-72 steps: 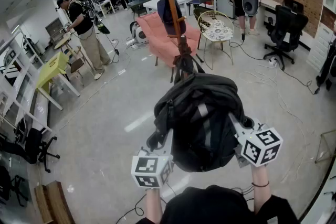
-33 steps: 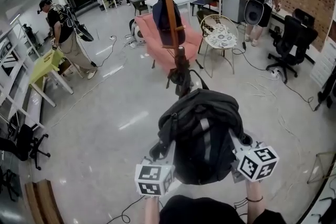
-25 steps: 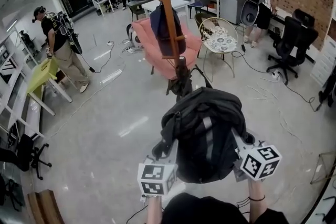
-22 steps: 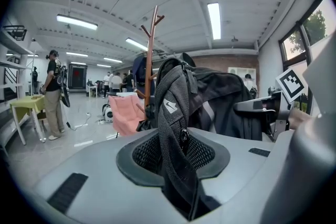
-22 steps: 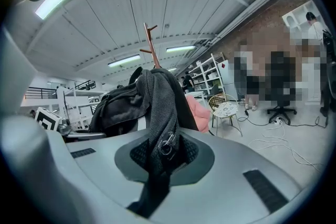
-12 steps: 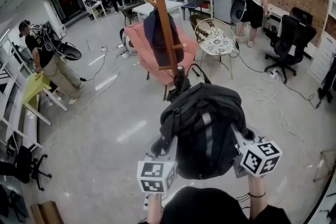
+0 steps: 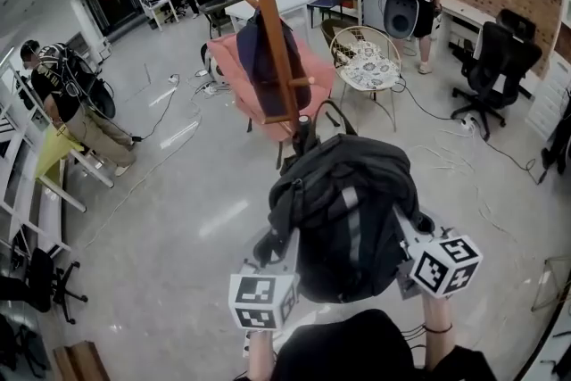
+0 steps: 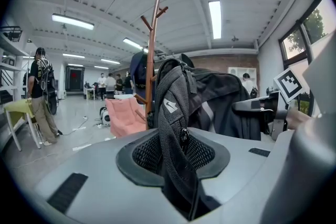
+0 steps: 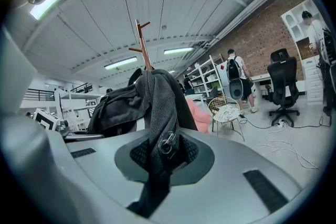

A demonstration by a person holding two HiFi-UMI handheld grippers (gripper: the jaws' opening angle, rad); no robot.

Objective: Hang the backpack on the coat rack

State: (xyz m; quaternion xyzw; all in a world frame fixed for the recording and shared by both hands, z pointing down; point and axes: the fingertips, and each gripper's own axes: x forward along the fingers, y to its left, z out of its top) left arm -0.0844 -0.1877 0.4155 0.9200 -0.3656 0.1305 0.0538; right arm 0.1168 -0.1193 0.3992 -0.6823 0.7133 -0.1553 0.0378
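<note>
A black backpack (image 7: 343, 210) hangs in the air between my two grippers, just short of the wooden coat rack (image 7: 272, 22). A dark garment (image 7: 259, 49) hangs on the rack. My left gripper (image 7: 278, 252) is shut on a mesh shoulder strap (image 8: 176, 128). My right gripper (image 7: 403, 232) is shut on the other strap (image 9: 157, 113), by its buckle. In the left gripper view the strap runs down through the left gripper (image 8: 178, 152), and the coat rack (image 8: 151, 55) stands behind the bag. The right gripper (image 9: 163, 155) shows the coat rack's (image 9: 143, 44) pegs above the bag.
A pink sofa (image 7: 312, 67) and a wire chair (image 7: 370, 58) stand behind the rack. An office chair (image 7: 491, 58) and floor cables (image 7: 464, 165) are at the right. Several people stand about the room. A yellow-green table (image 7: 53, 152) and shelving line the left side.
The coat rack has come nearer and stands larger above the backpack. Both grippers keep their hold on the straps. The person at the left has shifted further left.
</note>
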